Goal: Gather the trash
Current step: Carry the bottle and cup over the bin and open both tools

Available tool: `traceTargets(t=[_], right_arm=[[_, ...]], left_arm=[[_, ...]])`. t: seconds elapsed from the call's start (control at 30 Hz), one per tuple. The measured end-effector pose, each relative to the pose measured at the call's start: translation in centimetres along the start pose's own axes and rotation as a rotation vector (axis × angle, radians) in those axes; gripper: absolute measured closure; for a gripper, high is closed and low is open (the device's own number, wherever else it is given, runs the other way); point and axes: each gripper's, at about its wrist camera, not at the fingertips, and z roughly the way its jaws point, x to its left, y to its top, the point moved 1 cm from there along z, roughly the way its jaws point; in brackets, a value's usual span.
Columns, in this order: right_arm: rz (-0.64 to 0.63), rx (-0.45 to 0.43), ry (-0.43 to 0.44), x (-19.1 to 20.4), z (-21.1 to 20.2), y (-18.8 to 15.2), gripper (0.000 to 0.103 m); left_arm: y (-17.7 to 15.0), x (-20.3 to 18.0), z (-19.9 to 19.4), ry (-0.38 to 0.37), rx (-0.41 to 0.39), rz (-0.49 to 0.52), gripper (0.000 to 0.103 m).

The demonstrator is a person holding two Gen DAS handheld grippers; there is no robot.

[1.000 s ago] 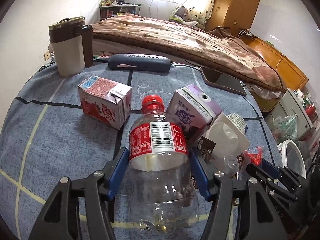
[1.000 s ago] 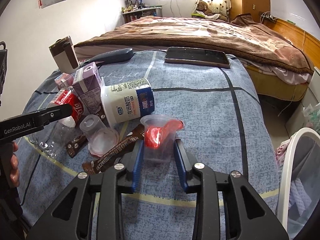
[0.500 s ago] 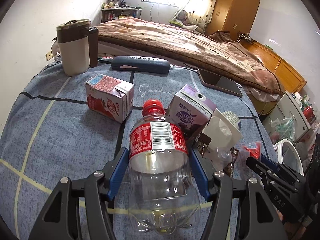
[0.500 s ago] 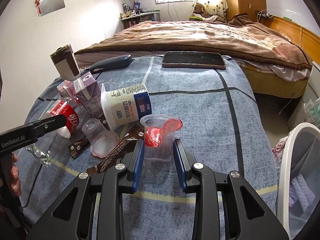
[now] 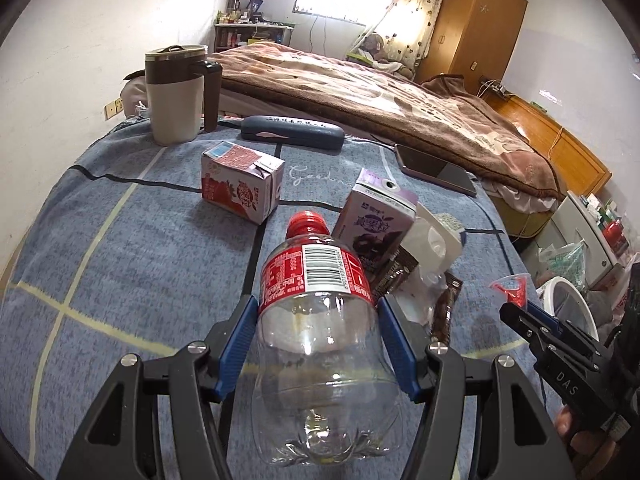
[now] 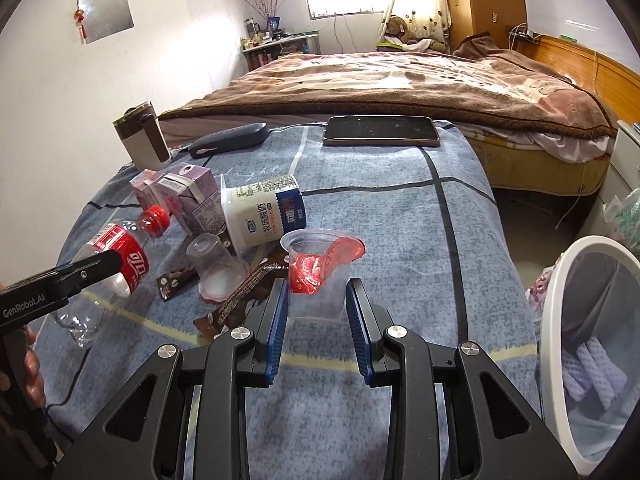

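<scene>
Clear bottle (image 5: 320, 344) clamped between left jaws (cup (image 6: 318, 276) likewise squeezed between right jaws)

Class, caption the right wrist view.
Right tongs grip a clear cup above the blue cloth.

mug (image 5: 176, 94), glasses case (image 5: 292, 132), phone (image 6: 382, 130)

The bottle (image 5: 320, 344) was clear plastic with a red cap and a red label bearing a white barcode panel. The cloth (image 5: 120, 264) was blue-grey, crossed by black and cream lines. One carton (image 5: 240, 184) was white and red; the other carton (image 5: 376, 220) was purple. The cup (image 6: 318, 276) was clear with a red lid. The blanket (image 6: 400, 80) was brown, patterned.
</scene>
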Motion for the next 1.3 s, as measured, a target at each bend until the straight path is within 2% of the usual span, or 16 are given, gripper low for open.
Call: traceTargets(t=[0.17, 0.37, 0.67, 1.3], right_arm=[[0.005, -0.014, 0.002, -0.3, -0.8, -0.3, 0.071], [0.009, -0.041, 0.004, -0.7, -2.2, -0.3, 0.071], [0.024, -0.095, -0.018, -2.4, -5.4, -0.4, 0.071], [0.108, -0.168, -0.128, -9.2, -10.4, -1.6, 0.071]], left_arm=[[-0.7, -0.7, -1.8, 0.025, -0.04, 0.017, 0.039], [-0.8, -2.5, -3.4, 0.016, -0.073, 0.059, 0.039], [-1.1, -6.3, -5.0, -0.047, -0.109, 0.123, 0.039], [-2.2, -17.0, -4.8, -0.212, -0.108, 0.283, 0.039]])
